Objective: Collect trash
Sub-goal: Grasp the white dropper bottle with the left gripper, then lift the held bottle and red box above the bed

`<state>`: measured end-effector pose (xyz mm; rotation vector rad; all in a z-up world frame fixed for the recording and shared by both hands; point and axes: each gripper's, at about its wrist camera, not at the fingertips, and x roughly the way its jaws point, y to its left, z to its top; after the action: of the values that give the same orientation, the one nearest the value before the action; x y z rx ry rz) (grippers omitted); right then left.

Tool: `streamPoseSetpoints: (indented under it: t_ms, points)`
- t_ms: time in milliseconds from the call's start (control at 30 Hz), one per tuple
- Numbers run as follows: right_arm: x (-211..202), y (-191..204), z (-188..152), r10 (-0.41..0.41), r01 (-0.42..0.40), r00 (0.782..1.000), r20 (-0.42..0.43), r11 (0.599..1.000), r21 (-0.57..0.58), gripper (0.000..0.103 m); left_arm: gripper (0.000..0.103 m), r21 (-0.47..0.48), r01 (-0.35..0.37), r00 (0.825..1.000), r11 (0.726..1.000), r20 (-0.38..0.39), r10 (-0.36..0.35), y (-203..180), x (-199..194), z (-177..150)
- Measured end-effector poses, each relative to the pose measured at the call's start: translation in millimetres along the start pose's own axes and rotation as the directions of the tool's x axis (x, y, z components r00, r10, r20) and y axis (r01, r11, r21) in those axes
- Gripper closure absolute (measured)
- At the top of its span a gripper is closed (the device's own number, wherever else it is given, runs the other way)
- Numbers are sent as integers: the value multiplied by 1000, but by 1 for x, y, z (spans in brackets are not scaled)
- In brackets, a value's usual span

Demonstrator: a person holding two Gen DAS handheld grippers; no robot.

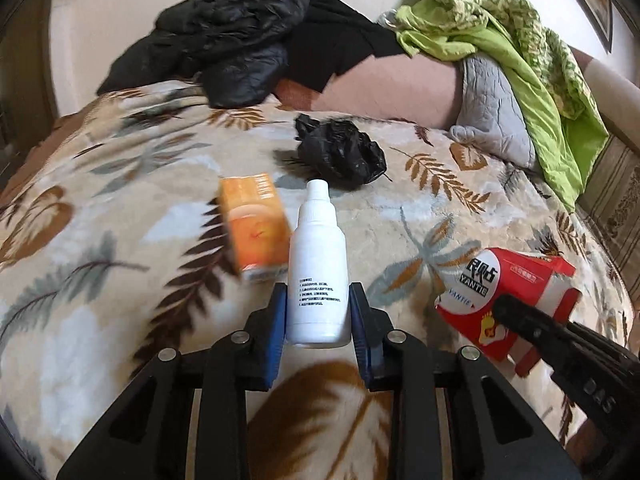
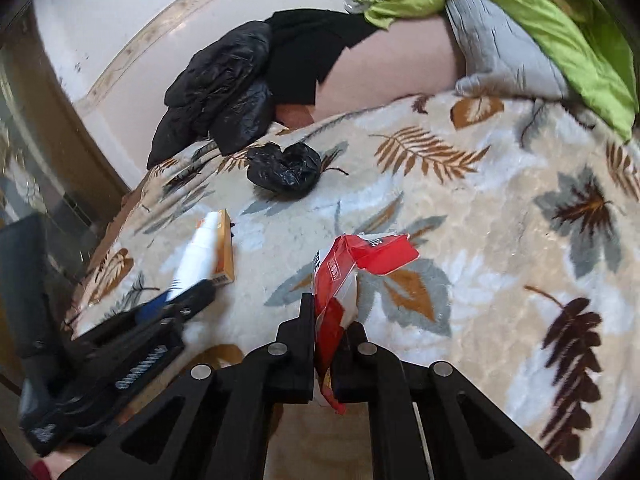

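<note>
My left gripper (image 1: 318, 300) is shut on a white plastic spray bottle (image 1: 318, 264), its blue pads pressing the bottle's sides just above a leaf-patterned blanket (image 1: 120, 288). My right gripper (image 2: 332, 320) is shut on a crumpled red and white wrapper (image 2: 360, 254), pinched flat between its black fingers. That wrapper (image 1: 508, 284) and the right gripper show at the right of the left wrist view. The bottle (image 2: 198, 250) and the left gripper (image 2: 176, 300) show at the left of the right wrist view. An orange box (image 1: 256, 226) lies beside the bottle. A crumpled black plastic bag (image 1: 340, 152) lies farther back.
At the far side of the bed lie a black puffer jacket (image 1: 224, 48), a grey quilted pillow (image 1: 492, 108) and a green cover (image 1: 520, 44). A white wall (image 1: 120, 0) is behind. A dark cabinet (image 2: 24, 272) stands left of the bed.
</note>
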<state>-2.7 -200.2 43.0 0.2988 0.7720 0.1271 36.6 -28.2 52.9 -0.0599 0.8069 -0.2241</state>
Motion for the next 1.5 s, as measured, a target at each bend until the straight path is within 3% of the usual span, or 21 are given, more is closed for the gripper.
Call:
streamPoseSetpoints:
  t_ms: [300,500,667,1000,1500]
  points:
    - [-42,31,-30,-32,41,997,66,990,-135,97,74,21,-49,998,999,38,48,9,-76,-55]
    - [-73,52,-57,-44,72,992,121,969,-238,97,74,39,-115,989,993,101,111,9,-99,-75]
    - [-88,47,-65,-43,75,990,137,969,-235,97,74,43,-128,986,991,113,123,9,-98,-78]
    - [-74,31,-59,-25,39,995,99,990,-139,97,74,79,-144,983,986,123,134,0,-90,-79]
    - [-70,39,-60,-13,30,994,105,987,-161,97,74,91,-156,982,984,120,145,0,-86,-78]
